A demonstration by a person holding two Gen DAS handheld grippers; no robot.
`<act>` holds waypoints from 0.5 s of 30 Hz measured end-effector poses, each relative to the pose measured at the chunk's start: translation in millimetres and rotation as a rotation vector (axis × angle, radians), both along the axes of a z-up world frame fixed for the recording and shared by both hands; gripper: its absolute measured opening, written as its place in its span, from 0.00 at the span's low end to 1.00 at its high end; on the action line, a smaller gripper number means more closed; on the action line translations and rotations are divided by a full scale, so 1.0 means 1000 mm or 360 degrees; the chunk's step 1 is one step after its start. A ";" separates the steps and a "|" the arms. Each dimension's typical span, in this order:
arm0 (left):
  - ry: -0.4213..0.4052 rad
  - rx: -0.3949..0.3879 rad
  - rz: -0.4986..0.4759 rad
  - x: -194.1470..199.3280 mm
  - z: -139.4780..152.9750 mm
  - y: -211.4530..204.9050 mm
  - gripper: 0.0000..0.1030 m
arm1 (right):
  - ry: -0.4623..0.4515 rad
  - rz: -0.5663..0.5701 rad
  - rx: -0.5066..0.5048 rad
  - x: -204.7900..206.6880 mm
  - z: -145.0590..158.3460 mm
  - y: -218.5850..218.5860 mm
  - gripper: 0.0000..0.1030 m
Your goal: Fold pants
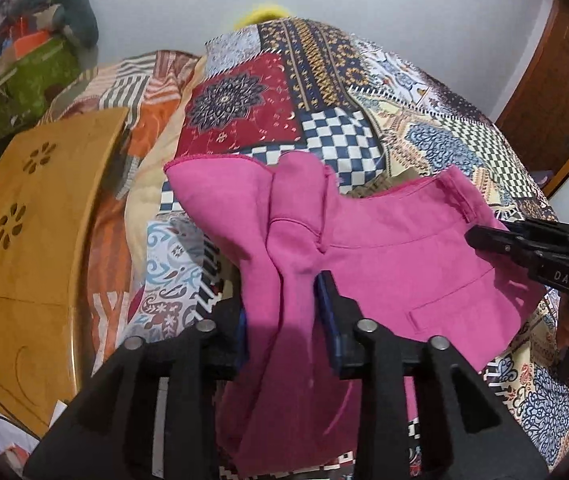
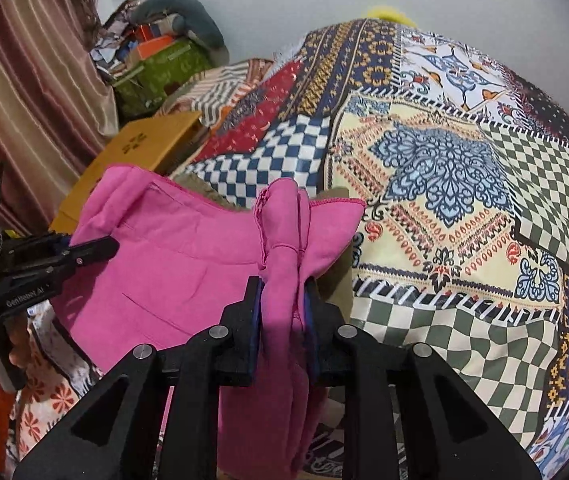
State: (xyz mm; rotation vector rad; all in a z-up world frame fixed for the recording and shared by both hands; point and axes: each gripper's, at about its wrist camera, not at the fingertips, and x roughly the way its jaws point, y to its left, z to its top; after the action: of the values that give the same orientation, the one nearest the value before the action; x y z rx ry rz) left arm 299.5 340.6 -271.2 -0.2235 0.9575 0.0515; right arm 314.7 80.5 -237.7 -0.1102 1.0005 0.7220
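Pink pants point(image 1: 396, 264) hang lifted above a patchwork bedspread point(image 1: 324, 80), stretched between my two grippers. My left gripper point(image 1: 284, 312) is shut on a bunched edge of the pants; the cloth drapes down between its fingers. My right gripper point(image 1: 484, 240) shows at the right of the left wrist view, clamped on the other end. In the right wrist view my right gripper point(image 2: 282, 312) is shut on a bunched fold of the pants point(image 2: 172, 272), and my left gripper point(image 2: 96, 250) grips the far corner at the left.
A wooden lap table point(image 1: 32, 232) lies left of the bed. A green box point(image 1: 28, 88) with clutter sits at the back left. A curtain point(image 2: 24, 100) hangs at the left, a wooden door point(image 1: 556, 80) at the right. A beige cloth point(image 1: 380, 186) peeks behind the pants.
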 end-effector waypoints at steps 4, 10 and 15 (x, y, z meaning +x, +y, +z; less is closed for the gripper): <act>0.0002 -0.0003 0.0004 -0.004 -0.001 0.005 0.44 | -0.0029 0.0029 -0.0067 -0.003 -0.003 0.002 0.24; 0.0026 0.0051 0.0054 -0.014 0.010 -0.001 0.45 | 0.0059 0.0040 -0.0102 -0.002 -0.002 -0.005 0.41; 0.0008 0.0180 0.0090 -0.026 0.035 -0.010 0.45 | 0.0034 0.0034 -0.0098 -0.009 0.014 -0.016 0.41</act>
State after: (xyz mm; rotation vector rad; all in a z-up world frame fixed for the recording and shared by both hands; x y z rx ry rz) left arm 273.4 330.4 -236.6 -0.1461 0.9502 0.1580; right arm 305.5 64.5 -224.0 -0.1671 1.0437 0.7133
